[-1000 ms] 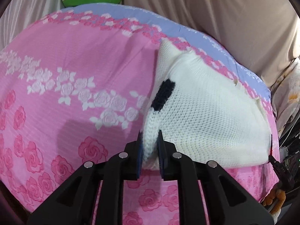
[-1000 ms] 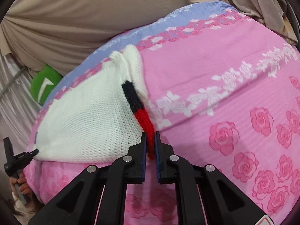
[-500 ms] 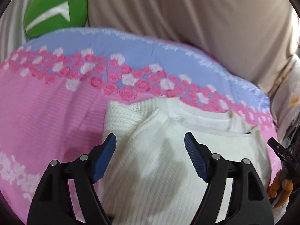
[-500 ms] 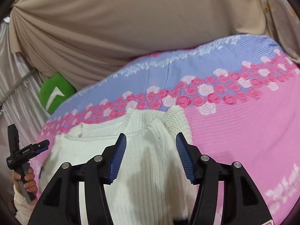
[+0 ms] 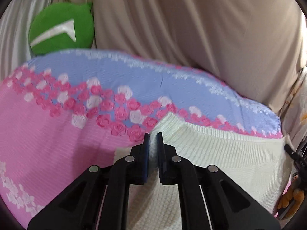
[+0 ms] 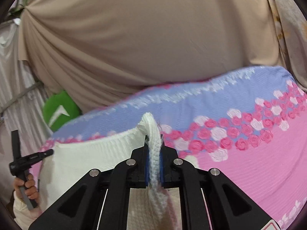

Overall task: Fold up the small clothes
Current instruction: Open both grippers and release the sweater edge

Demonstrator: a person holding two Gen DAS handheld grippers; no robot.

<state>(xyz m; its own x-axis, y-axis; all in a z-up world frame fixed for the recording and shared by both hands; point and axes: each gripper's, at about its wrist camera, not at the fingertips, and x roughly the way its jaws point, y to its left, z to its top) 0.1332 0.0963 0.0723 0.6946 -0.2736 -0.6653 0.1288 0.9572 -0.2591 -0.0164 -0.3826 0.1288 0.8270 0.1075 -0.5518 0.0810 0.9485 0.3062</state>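
A small white knitted sweater [image 5: 220,153] lies across the pink rose-patterned bedspread [image 5: 48,143], its ribbed edge toward the blue band. My left gripper [image 5: 153,136] is shut on the sweater's far left corner, white knit pinched between the blue pads. In the right wrist view the same sweater [image 6: 92,157] spreads to the left, and my right gripper [image 6: 154,145] is shut on its far right corner, a thick fold of knit standing up between the pads. The sweater's near part is hidden under both grippers.
Beige draped cloth [image 6: 144,48] backs the bed beyond the blue band [image 5: 134,76]. A green cushion [image 5: 61,28] sits at the far left corner. A hand holding the other gripper's handle [image 6: 25,187] shows at the left edge of the right wrist view.
Both grippers let go of the folded-over sweater edge, opened wide, moved forward over the sweater toward the blue band, and have now shut on its far corners.
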